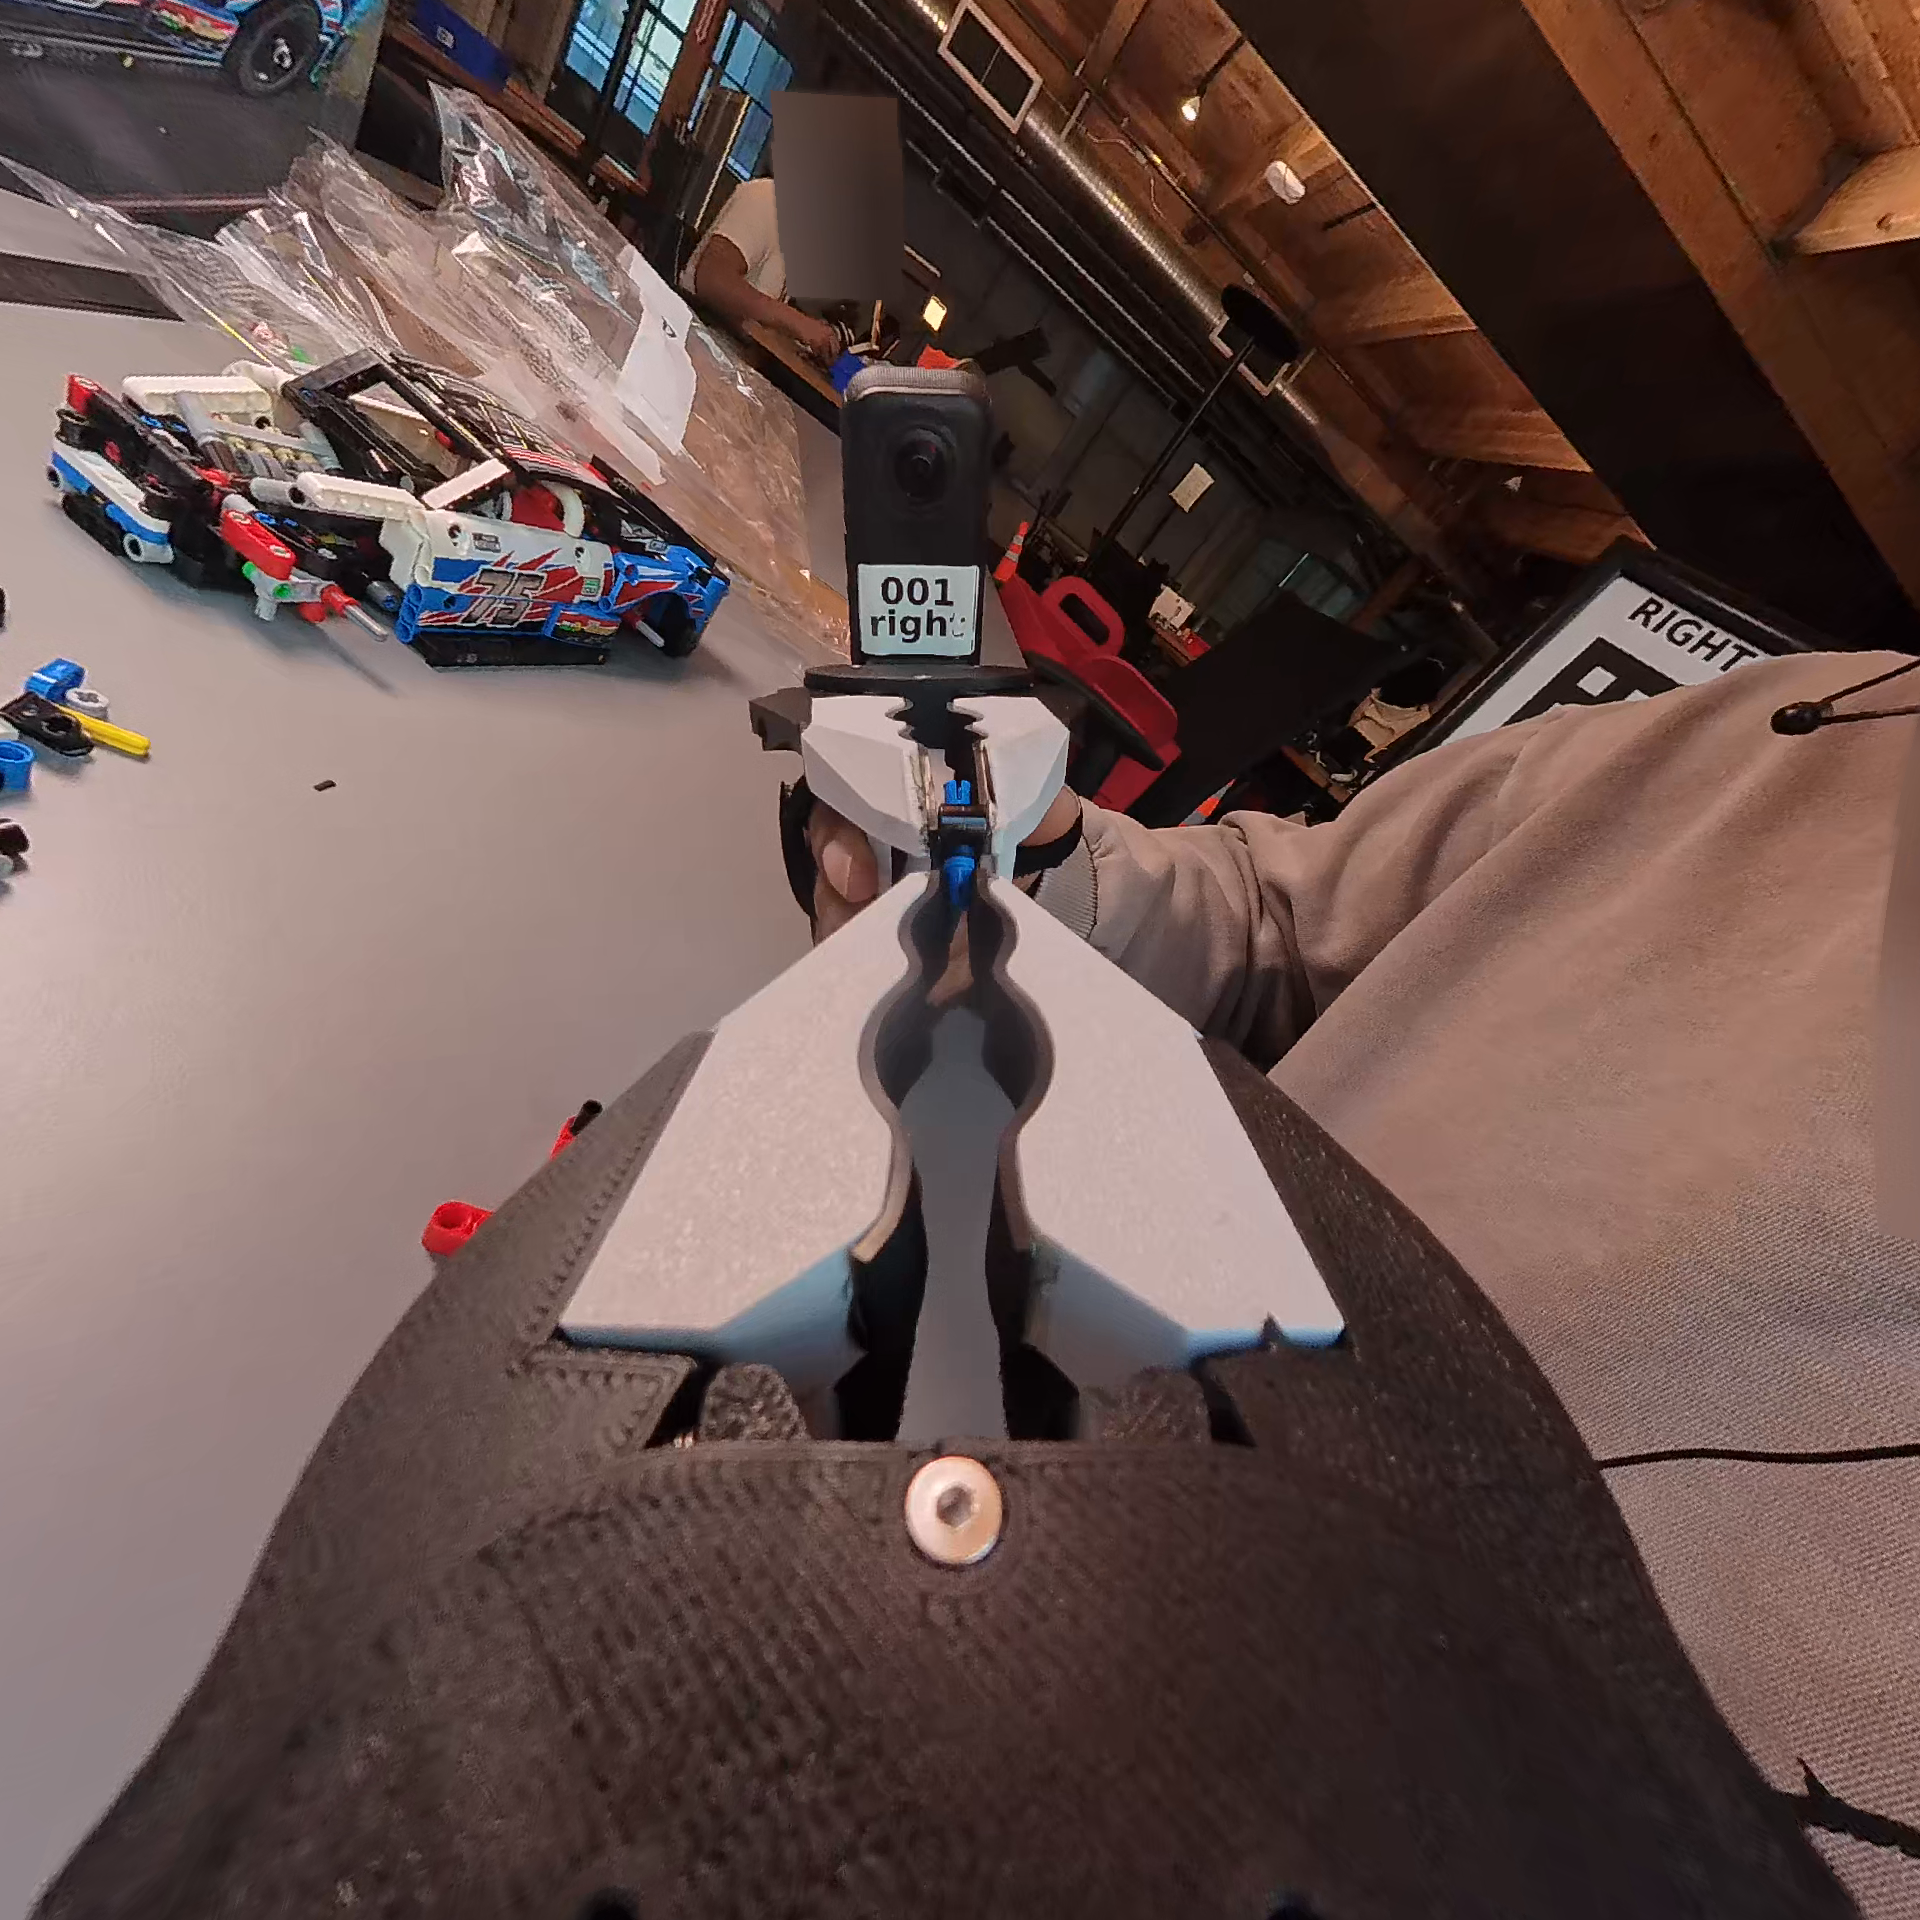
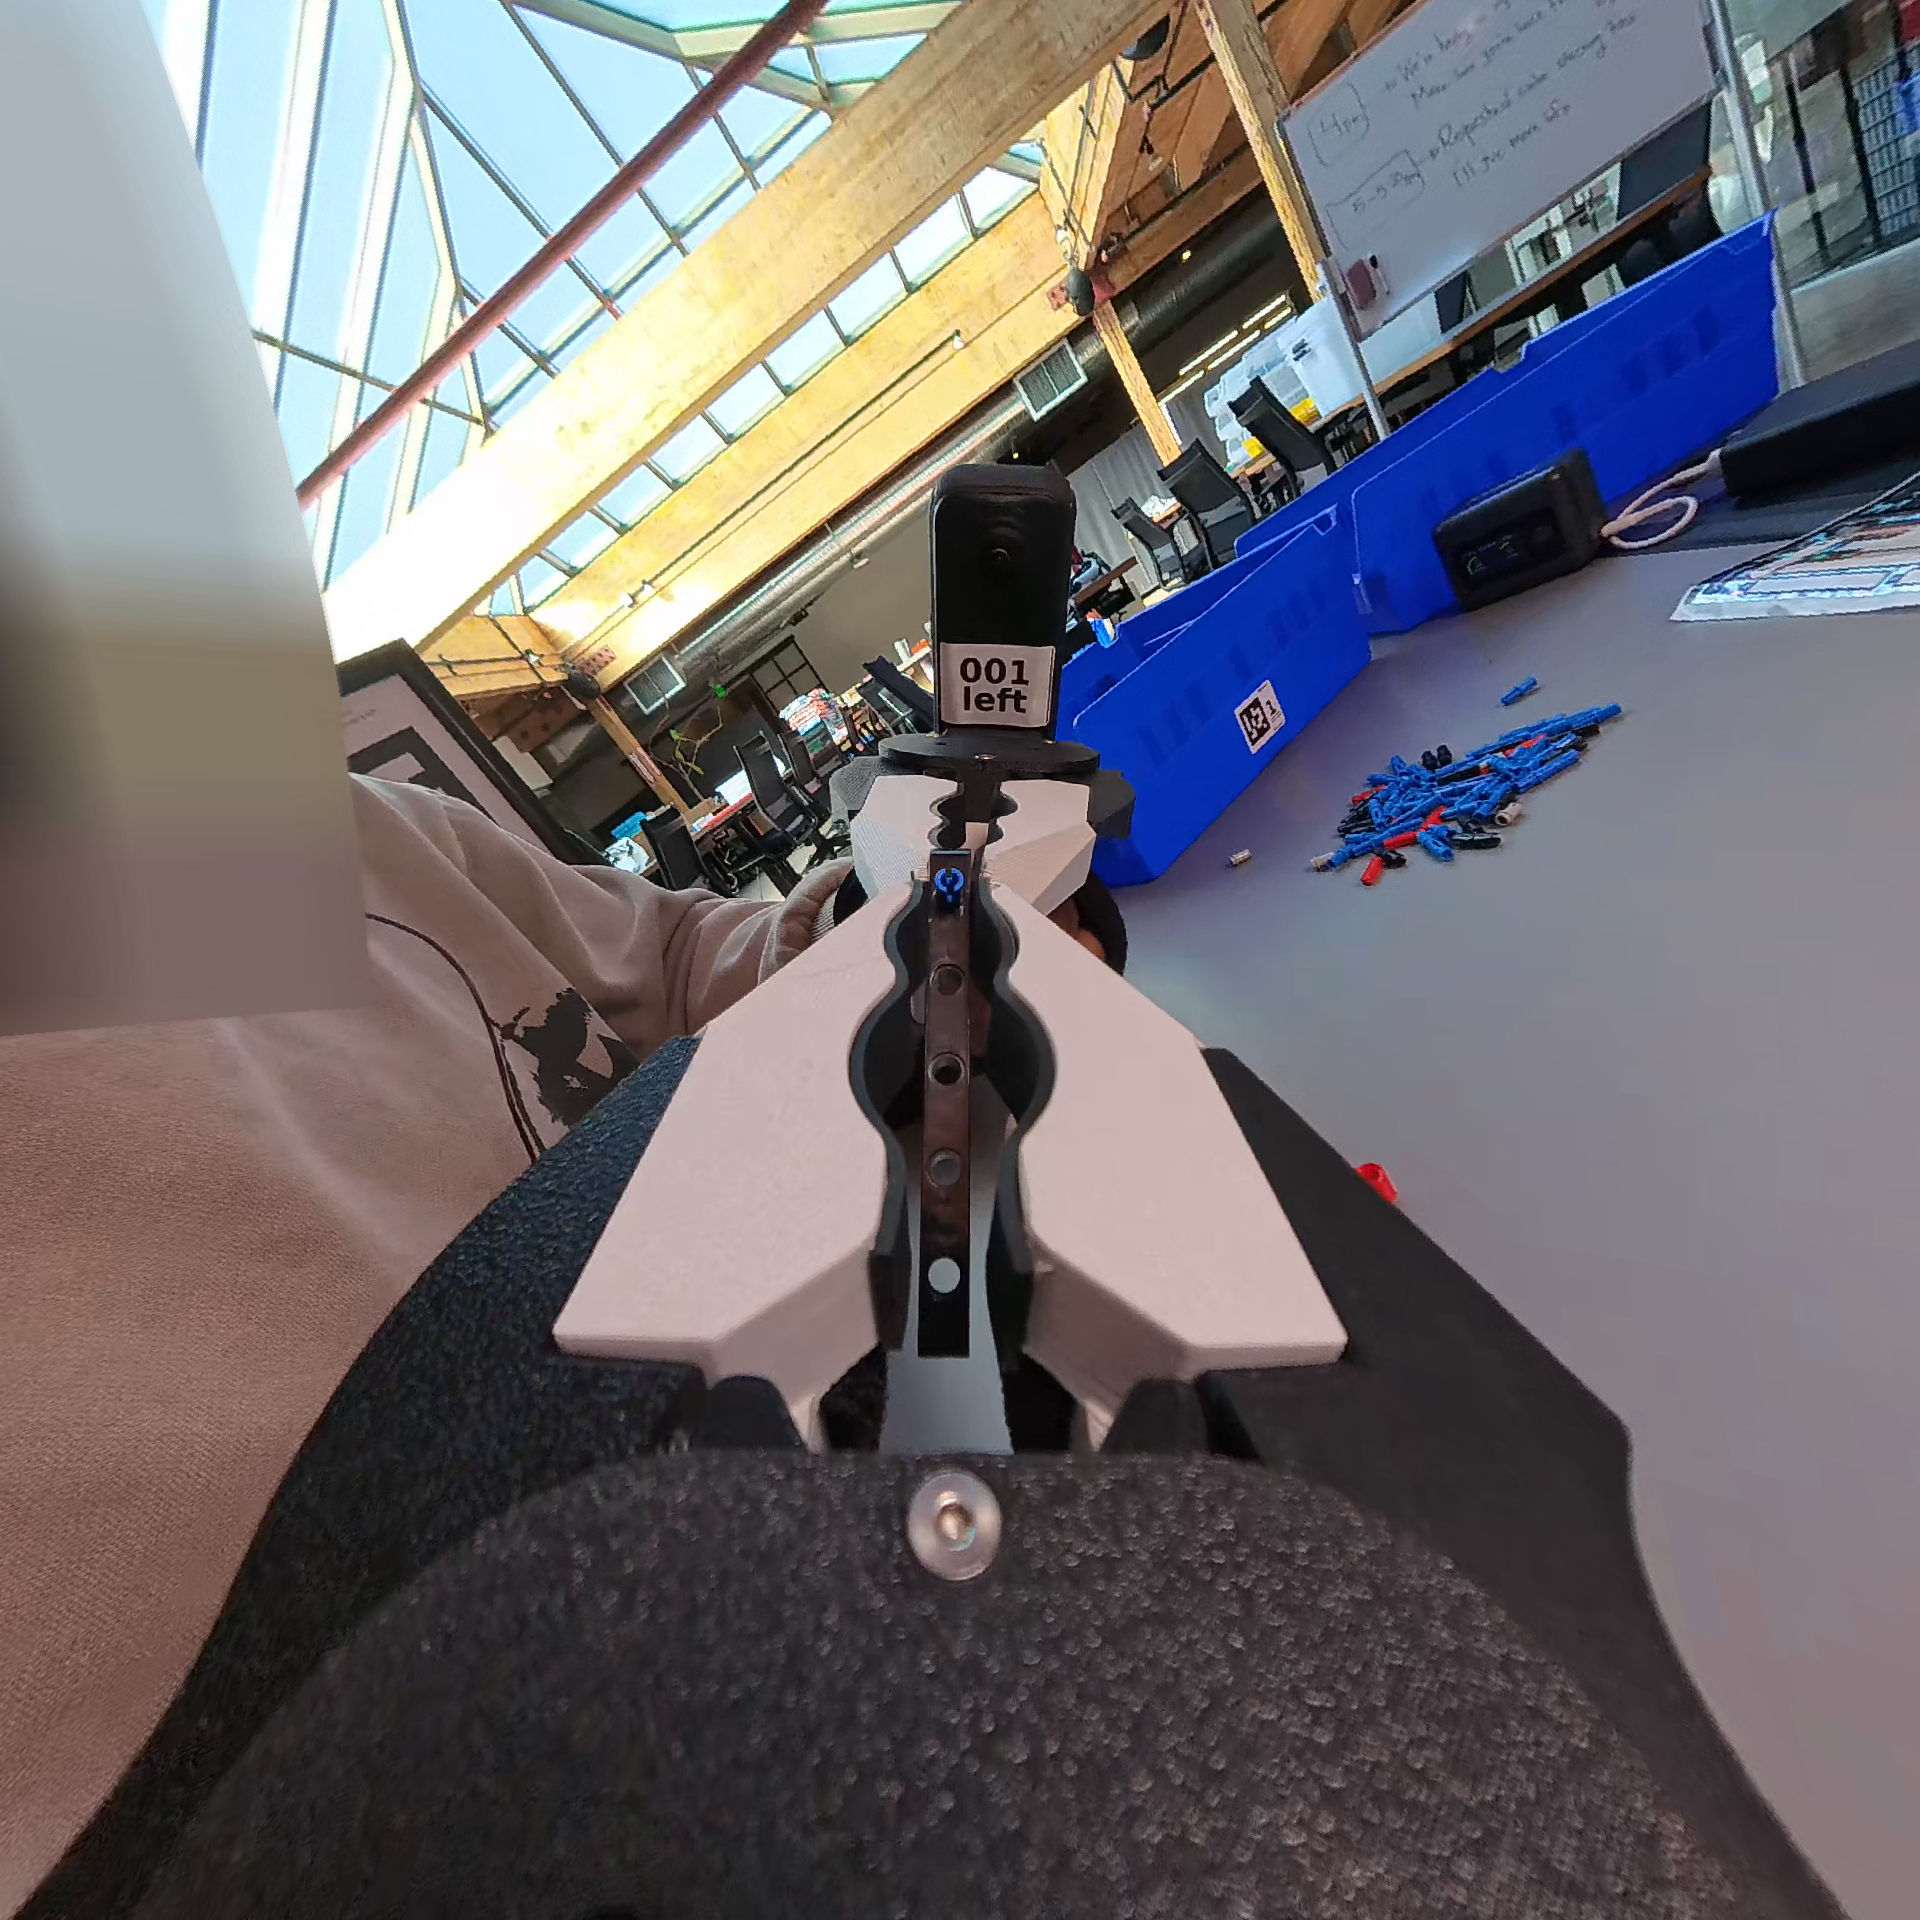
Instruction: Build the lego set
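My two grippers face each other above the grey table point(image 1: 312, 987). My right gripper point(image 2: 945, 904) is shut on a thin black beam point(image 2: 945, 1101) with a row of holes, held lengthwise between its white fingers. A blue pin point(image 2: 945, 883) sits in the beam's far end hole. In the left wrist view, my left gripper point(image 1: 956, 899) is shut on that blue pin point(image 1: 956, 873), tip to tip with the right gripper point(image 1: 956, 821). The beam point(image 1: 961, 826) shows end-on there. The left gripper point(image 2: 971, 831) also shows in the right wrist view. A partly built race car point(image 1: 384, 520) stands far left.
Loose blue, black and yellow parts point(image 1: 52, 717) and a red part point(image 1: 454, 1226) lie on the table. Plastic bags point(image 1: 468, 260) lie behind the car. A pile of blue pins point(image 2: 1475, 779), blue bins point(image 2: 1247, 707), a black box point(image 2: 1517, 530) and a printed sheet point(image 2: 1797, 592) sit to the right. Less than 4 cm separates the two grippers' tips.
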Available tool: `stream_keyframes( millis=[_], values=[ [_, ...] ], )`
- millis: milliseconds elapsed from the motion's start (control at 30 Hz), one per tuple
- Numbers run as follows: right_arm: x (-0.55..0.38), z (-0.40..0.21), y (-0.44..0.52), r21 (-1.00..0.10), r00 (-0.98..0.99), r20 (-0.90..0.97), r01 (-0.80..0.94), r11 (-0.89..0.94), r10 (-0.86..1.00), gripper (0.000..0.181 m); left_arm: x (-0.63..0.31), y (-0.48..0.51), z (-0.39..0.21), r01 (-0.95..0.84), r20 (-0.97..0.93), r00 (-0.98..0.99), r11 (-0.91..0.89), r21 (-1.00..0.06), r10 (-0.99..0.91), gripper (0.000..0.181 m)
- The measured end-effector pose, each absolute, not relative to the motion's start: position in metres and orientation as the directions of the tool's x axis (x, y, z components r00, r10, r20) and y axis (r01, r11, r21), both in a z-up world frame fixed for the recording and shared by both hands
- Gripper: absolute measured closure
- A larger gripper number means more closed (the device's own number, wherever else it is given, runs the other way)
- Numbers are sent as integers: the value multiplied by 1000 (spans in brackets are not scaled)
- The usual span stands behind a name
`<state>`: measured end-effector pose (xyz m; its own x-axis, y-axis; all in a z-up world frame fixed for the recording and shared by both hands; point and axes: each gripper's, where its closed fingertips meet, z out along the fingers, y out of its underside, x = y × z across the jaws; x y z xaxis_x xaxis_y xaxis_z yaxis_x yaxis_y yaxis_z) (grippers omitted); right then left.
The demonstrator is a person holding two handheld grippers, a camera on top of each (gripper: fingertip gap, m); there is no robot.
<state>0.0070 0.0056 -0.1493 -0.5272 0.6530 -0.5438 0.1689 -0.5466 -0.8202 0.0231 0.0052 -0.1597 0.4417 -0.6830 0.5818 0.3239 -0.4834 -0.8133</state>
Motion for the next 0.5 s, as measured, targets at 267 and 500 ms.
stream_keyframes(
  millis=[267, 500],
  values=[
    [22, -133, 36, -790, -500, -545, 38, -612, 672, 176, 10, 6, -160, 336, 573, 467, -464, -819, -673, 179],
    [11, -146, 25, -797, -493, -566, 122, -592, 661, 175, 17, 6, -171, 307, 596, 450, -512, -802, -664, 178]
  ],
)
